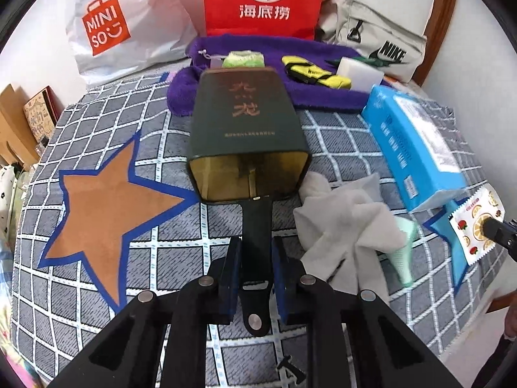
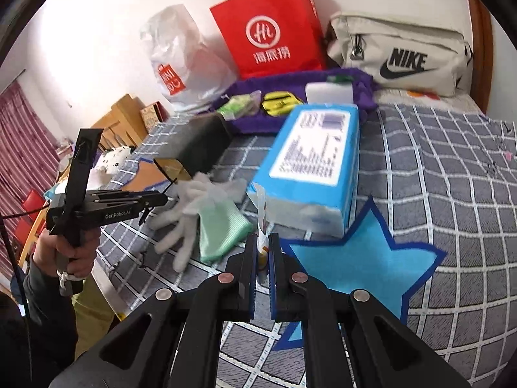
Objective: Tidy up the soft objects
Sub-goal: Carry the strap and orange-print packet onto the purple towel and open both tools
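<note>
My left gripper clamps the black strap of the dark green tin, its open mouth facing me just ahead of the jaws. My right gripper pinches a fruit-printed sachet edge-on. White gloves and a green cloth lie left of those jaws, the blue tissue pack just beyond. Farther ahead: MINISO bag, red "Hi" bag, NIKE pouch.

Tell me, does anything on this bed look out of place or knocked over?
Yes. The dark green box lies on its side, open end gaping, looking empty. Beside it the white gloves and green cloth sit in a crumpled heap.
</note>
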Available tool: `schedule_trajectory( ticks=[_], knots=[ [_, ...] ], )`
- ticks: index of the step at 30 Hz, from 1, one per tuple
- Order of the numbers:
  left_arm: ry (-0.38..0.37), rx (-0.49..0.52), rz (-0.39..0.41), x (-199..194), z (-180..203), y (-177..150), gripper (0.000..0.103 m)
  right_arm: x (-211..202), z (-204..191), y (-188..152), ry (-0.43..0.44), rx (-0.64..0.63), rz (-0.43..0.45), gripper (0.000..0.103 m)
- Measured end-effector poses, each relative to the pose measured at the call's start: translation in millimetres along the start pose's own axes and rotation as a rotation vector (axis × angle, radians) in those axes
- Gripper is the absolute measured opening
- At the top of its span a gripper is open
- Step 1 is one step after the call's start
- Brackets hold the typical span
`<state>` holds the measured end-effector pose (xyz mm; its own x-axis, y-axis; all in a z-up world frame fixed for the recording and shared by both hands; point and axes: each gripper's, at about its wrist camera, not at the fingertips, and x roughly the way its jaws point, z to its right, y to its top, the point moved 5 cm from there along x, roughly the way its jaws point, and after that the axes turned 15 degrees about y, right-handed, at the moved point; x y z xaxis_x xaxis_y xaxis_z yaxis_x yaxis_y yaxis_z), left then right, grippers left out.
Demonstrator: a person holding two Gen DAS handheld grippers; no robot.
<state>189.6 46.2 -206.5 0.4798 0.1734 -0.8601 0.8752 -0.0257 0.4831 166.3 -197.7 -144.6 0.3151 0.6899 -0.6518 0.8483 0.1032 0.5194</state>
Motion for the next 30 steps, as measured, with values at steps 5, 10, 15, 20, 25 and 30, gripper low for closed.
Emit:
schedule_trajectory(
  ticks=[5, 10, 15, 20, 25, 30],
  knots=[
    [-0.018, -0.009, 0.032, -16, -8, 3, 0.018, -7, -12, 12, 0.008, -0.024, 0.018, 0.006],
    [-0.035, -0.032, 0.06, -30, -14, 9, 0.018, -9, -20, 24, -0.004, -0.053, 0.024, 0.006],
    [-0.04, -0.047, 0.094, -43, -18, 21, 0.018, -8, -24, 39, -0.014, -0.076, 0.031, 0.006],
    [-0.042, -0.064, 0.119, -51, -23, 39, 0.018, -5, -25, 59, -0.019, -0.087, 0.042, 0.006],
    [-0.051, -0.081, 0.125, -49, -24, 59, 0.018, 0, -22, 80, -0.024, -0.092, 0.05, 0.006],
    [-0.049, -0.077, 0.143, -47, -21, 83, 0.018, 7, -14, 105, -0.031, -0.091, 0.066, 0.006]
  ],
)
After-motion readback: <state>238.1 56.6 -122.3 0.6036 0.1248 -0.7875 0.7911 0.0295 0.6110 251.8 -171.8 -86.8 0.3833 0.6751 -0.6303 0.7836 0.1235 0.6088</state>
